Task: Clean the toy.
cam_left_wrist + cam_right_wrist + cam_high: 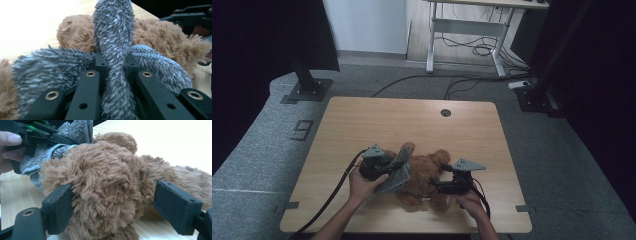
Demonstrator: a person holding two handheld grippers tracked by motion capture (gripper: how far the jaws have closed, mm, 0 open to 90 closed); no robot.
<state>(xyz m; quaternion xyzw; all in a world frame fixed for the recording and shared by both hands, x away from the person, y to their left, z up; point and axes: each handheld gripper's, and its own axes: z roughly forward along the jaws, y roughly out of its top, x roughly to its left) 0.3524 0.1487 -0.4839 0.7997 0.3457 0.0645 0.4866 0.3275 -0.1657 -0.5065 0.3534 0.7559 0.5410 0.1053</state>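
The work in hand looks like dressing the brown teddy bear (pixel 424 177) in a small grey knitted garment (pixel 396 170), and going left to right it begins with the left tongs (pixel 115 65). They are clamped tight on a fuzzy grey fold of that garment, which runs up between the jaws in the left gripper view. To do this step well, that pinch should probably stay firm and near the garment's edge, so the opening can be drawn over the bear rather than bunching against its fur. The pull is best made along the bear's body, low to the counter (pixel 362 125), since lifting would likely drag the toy with it.

Farther right, the right tongs (pixel 113 206) stand wide apart on either side of a plush part of the bear; the left pad touches the fur and the other stands clear, so they grip nothing. They would do well to close on the bear and steady it while the garment is worked on.

The bear lies at the near middle of the counter between the two hands. Its fur is long, shaggy and tan, and soft enough to give under pressure. The garment is grey flecked with white and has a ribbed hem.
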